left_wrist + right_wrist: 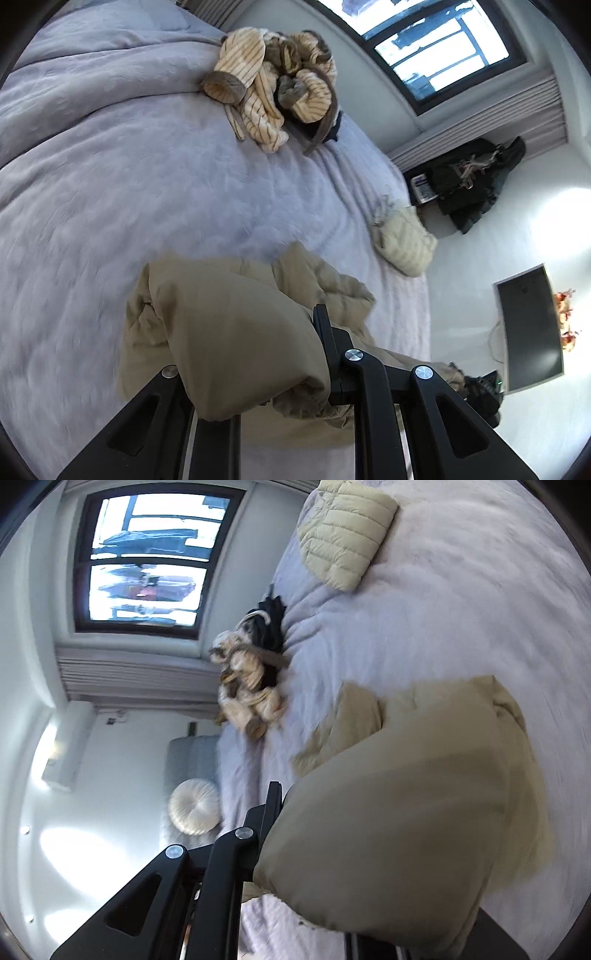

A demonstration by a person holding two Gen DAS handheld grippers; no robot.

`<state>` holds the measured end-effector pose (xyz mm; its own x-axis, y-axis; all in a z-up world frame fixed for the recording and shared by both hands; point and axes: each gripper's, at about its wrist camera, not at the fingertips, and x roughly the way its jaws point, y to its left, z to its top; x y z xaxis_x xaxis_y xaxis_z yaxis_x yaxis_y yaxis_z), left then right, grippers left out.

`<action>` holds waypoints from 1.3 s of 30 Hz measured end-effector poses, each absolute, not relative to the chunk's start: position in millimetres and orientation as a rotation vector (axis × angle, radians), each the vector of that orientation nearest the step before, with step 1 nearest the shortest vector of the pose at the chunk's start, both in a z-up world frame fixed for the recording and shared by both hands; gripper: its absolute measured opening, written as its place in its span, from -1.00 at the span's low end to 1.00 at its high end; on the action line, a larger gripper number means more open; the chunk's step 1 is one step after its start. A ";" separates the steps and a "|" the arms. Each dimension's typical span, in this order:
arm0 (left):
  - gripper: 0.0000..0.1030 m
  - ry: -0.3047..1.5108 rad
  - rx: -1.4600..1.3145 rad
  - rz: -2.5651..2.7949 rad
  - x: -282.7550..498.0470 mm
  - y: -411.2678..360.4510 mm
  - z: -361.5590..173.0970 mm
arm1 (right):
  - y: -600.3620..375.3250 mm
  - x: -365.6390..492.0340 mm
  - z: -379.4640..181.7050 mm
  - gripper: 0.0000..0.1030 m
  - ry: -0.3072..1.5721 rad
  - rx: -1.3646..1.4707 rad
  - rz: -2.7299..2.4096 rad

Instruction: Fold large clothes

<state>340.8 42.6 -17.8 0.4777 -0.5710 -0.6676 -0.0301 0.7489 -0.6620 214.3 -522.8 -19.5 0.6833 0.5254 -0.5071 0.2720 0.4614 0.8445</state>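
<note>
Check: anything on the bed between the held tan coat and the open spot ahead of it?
Nothing visible. Both grippers, left and right, are shut on the tan coat. The bedspread beyond it is bare; the striped pile and cream jacket lie farther off, apart from the coat.

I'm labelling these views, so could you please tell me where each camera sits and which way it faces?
Left wrist: sits on the left gripper, looking along its black fingers over the lilac bedspread toward the window; khaki padded garment fills the jaws.
Right wrist: sits on the right gripper, facing across the bed to the window; one black finger shows.
Shared: khaki garment, striped cream clothes heap, folded pale quilted jacket.
</note>
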 end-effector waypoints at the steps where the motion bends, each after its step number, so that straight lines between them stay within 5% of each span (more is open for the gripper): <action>1: -0.63 1.044 -0.655 -0.351 354.6 40.1 -25.9 | -523.5 225.0 -23.6 -0.77 0.844 1.107 0.165; 11: -0.62 1.120 -0.537 -0.259 421.2 15.1 -127.0 | -525.6 290.0 -110.2 -0.77 0.912 1.074 0.009; 17: -0.61 1.158 -0.436 -0.215 432.9 -0.8 -141.5 | -522.0 302.5 -141.2 -0.75 0.949 1.052 -0.052; 19: -0.36 1.152 -0.402 -0.224 430.3 -2.7 -134.2 | -520.9 304.1 -140.2 -0.72 0.961 1.045 -0.057; 20: 0.06 1.133 -0.378 -0.238 426.5 -3.4 -126.5 | -520.9 303.9 -138.1 -0.69 0.960 1.043 -0.054; 21: 0.69 1.115 -0.351 -0.235 423.5 -3.0 -119.3 | -521.1 303.6 -136.4 -0.61 0.959 1.042 -0.051; 23: 0.99 1.044 -0.268 -0.208 412.5 -2.4 -97.5 | -521.4 302.9 -130.8 -0.39 0.959 1.040 -0.043; 28: 0.99 0.998 -0.196 -0.190 400.1 4.0 -68.9 | -520.6 302.7 -115.1 0.01 0.951 1.036 -0.032; 35: 0.59 0.958 -0.158 -0.276 371.7 -18.8 -63.8 | -502.2 289.6 -84.7 0.06 0.967 0.922 0.030; 39: 0.46 0.951 -0.064 -0.352 351.9 -56.4 -76.4 | -467.4 278.4 -70.1 -0.40 1.037 0.608 0.096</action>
<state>351.9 -56.4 -76.4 0.5290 -0.3219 -0.7852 0.2664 0.9415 -0.2065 278.4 -467.4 -70.1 0.5203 0.3533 -0.7775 0.2039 0.8326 0.5149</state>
